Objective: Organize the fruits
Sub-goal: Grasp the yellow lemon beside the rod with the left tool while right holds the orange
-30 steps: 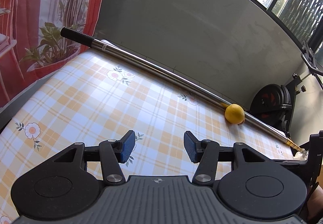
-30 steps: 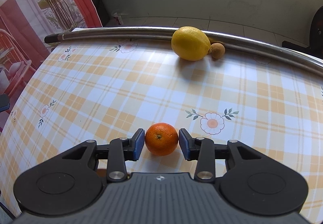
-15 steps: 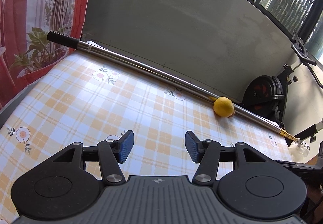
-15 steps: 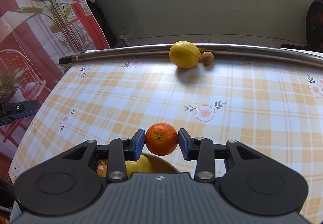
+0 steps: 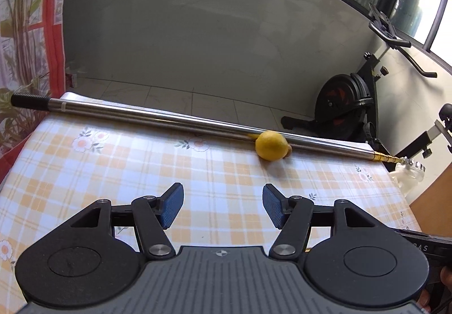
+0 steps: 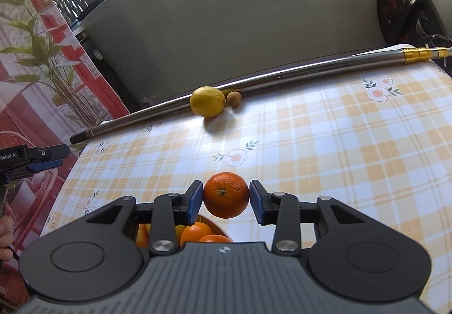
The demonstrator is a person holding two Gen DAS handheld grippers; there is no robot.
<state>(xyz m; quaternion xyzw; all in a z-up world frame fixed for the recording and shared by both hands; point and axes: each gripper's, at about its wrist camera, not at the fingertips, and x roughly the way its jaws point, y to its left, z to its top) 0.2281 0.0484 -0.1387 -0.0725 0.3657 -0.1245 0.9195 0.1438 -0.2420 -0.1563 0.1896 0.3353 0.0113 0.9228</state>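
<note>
Resting between right fingers (image 6: 195, 202): orange (image 6: 226, 194)

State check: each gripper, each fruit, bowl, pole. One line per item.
left gripper: open, nothing between the jaws, which have just been opening
right gripper: shut on orange
orange: held off the table, above the bowl
bowl: partly hidden, holds oranges
lemon: resting on table against pole
small brown fruit: on table beside lemon
pole: lying along table's far edge
</note>
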